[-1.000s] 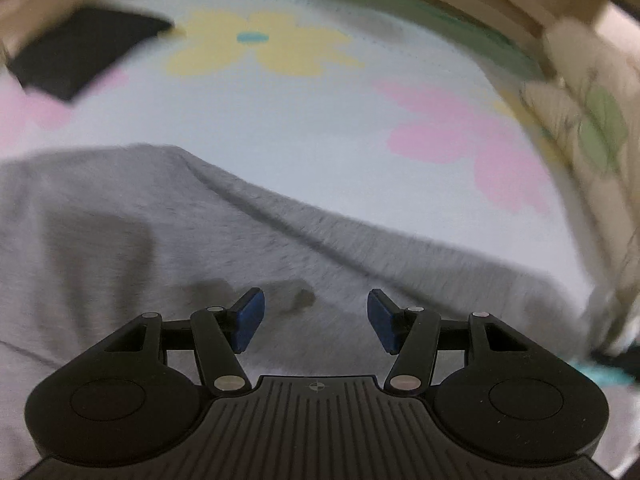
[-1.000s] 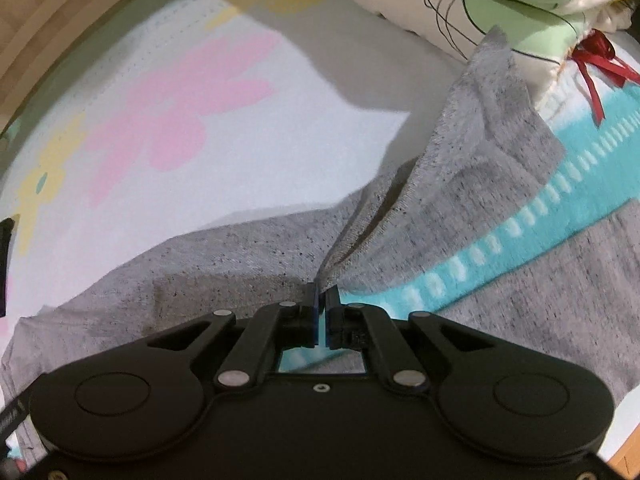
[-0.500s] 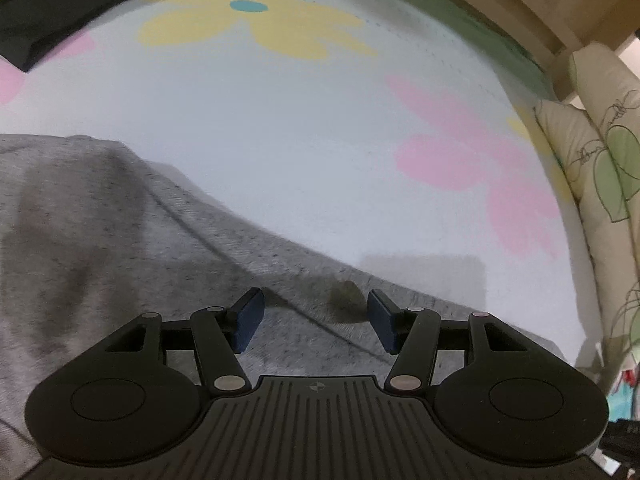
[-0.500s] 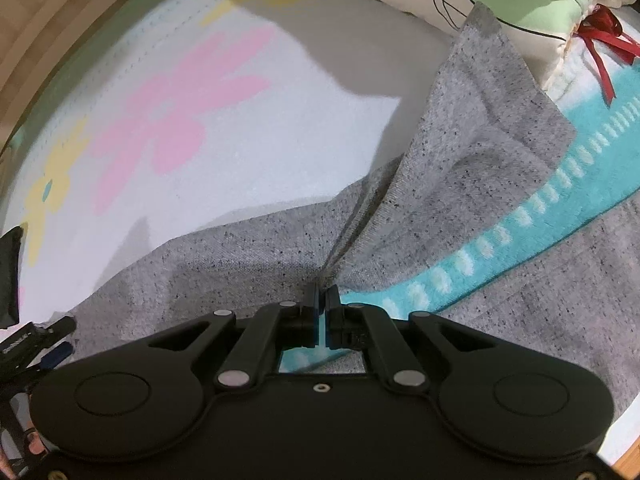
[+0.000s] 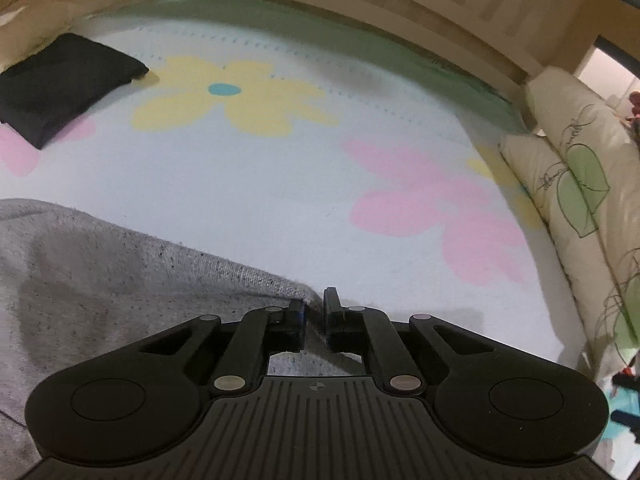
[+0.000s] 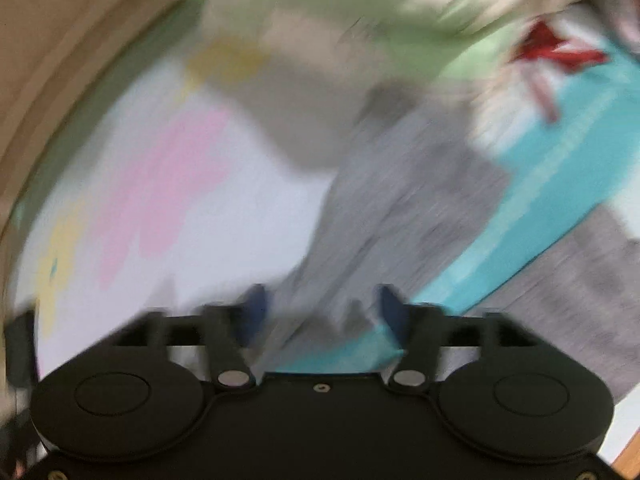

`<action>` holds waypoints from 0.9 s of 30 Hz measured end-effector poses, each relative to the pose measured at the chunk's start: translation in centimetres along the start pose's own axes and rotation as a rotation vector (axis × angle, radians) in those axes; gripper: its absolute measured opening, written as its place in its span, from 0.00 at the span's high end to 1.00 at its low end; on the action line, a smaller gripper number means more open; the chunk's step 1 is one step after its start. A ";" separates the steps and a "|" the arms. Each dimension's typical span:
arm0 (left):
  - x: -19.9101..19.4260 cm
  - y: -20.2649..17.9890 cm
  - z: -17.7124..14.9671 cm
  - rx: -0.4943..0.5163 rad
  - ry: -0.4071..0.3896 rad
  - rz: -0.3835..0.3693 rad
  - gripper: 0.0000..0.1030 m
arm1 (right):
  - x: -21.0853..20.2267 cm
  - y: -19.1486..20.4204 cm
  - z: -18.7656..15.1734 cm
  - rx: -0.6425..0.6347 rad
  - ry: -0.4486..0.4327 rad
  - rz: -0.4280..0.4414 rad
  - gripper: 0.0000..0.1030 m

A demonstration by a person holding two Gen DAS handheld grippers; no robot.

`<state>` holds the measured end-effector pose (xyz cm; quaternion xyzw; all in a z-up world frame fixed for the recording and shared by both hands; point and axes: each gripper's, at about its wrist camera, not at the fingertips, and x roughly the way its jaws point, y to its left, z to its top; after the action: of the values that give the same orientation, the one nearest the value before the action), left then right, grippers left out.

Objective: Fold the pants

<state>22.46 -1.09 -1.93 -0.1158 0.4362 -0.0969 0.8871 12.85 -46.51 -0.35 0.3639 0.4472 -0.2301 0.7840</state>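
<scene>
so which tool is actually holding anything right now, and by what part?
Left tool is shut on the grey pants, pinching the corner of their edge. Right tool is open, holding nothing; the view is blurred.

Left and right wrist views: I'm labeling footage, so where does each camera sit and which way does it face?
Left wrist: on the left gripper, looking forward over its fingers pinching the grey pants edge, across the flowered sheet.
Right wrist: on the right gripper, fingers apart, facing blurred pants and pillows.
Shared: pants, sheet, pillows.
</scene>
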 end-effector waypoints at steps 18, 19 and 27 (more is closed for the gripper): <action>0.0 -1.0 0.0 0.066 -0.028 0.029 0.92 | 4.9 2.8 4.6 -0.020 -0.123 -0.202 0.27; -0.1 -1.1 -0.1 0.071 -0.027 0.031 0.92 | 5.8 3.4 4.7 -0.037 -0.103 -0.247 0.30; -4.7 -1.2 -0.5 0.106 -0.106 0.049 0.96 | 4.8 3.9 3.7 -0.115 -0.031 -0.255 0.90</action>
<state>19.14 -1.04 1.70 -0.0628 0.3857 -0.0917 0.9159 19.91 -47.10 -1.85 0.2550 0.4900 -0.3077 0.7747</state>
